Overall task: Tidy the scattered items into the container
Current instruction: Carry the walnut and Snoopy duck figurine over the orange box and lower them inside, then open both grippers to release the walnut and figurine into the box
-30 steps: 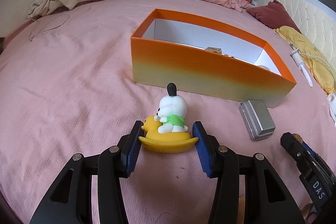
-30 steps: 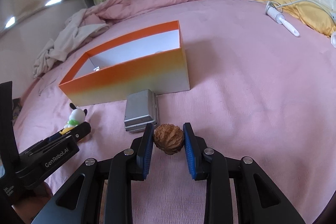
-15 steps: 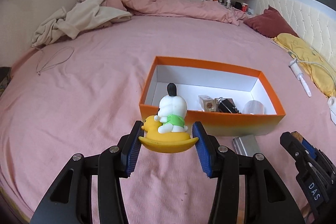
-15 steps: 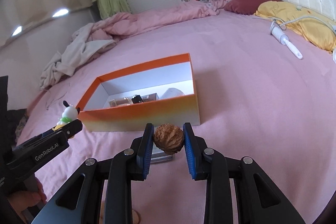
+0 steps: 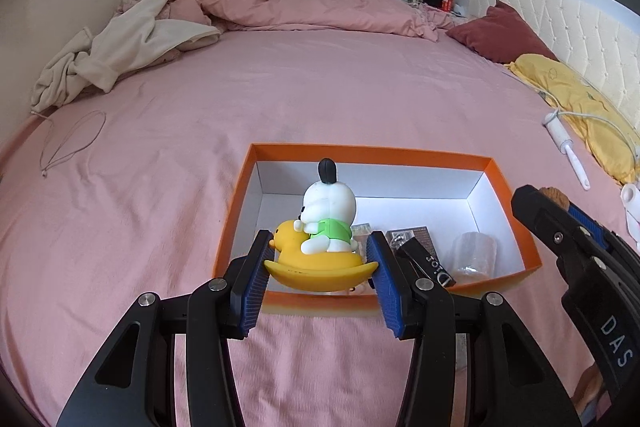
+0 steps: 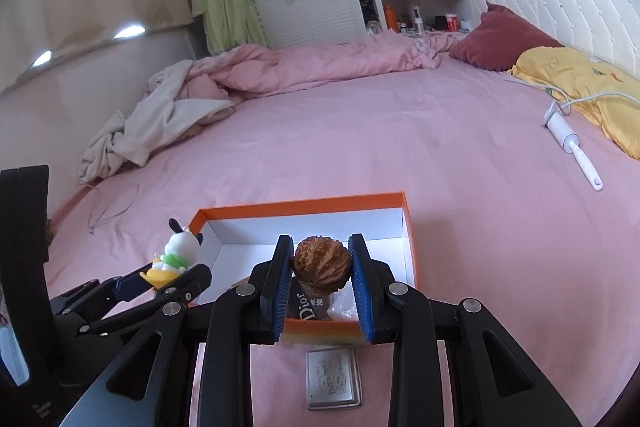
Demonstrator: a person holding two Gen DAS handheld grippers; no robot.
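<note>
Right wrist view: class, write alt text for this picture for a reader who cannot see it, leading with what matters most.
The right gripper is shut on a brown walnut, held above the near end of an open orange box on a pink bed. To its left, the left gripper holds a toy dog on a yellow duck; a silver tin lies before the box.

The left gripper (image 5: 320,267) grips a duck-riding toy (image 5: 322,239) in its jaws above the near edge of the orange box (image 5: 240,211) on the pink bed (image 5: 160,155). A black Dior case (image 5: 432,263) lies inside.
</note>
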